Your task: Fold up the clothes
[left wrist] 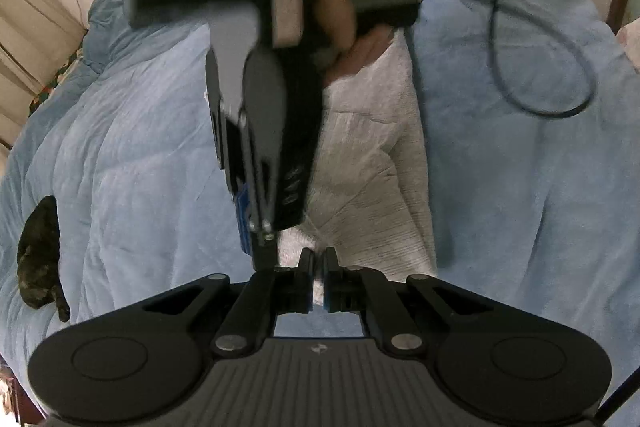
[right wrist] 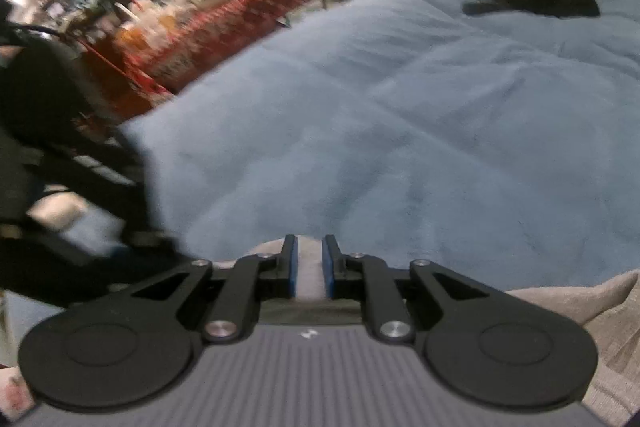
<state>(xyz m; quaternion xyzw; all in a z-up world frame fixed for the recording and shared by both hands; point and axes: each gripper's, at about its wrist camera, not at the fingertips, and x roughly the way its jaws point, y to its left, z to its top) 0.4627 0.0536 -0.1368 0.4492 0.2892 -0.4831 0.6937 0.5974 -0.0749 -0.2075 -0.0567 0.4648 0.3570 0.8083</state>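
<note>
Blue comforter (left wrist: 120, 131) under white ribbed garment (left wrist: 372, 163): light, limp (drapes, won't slide), best pinched at corners. Left gripper (left wrist: 319, 279) clamps its hem; right gripper (right wrist: 311, 267) jaws narrow, nipping a grey fold.

**Both grippers angled down, jaws narrow**

Left gripper (left wrist: 319, 269): 2 fingers nearly together, only a slim gap, pale cloth (left wrist: 372, 163) pinched at the tips. Pointing steeply down.

Right gripper (right wrist: 311, 261): blue pads a little apart, pale grey fabric filling the gap and pressed on both sides. In the left wrist view it crosses in front, blurred, tips beside the left fingers; a hand (left wrist: 340, 7) wraps its handle.
</note>
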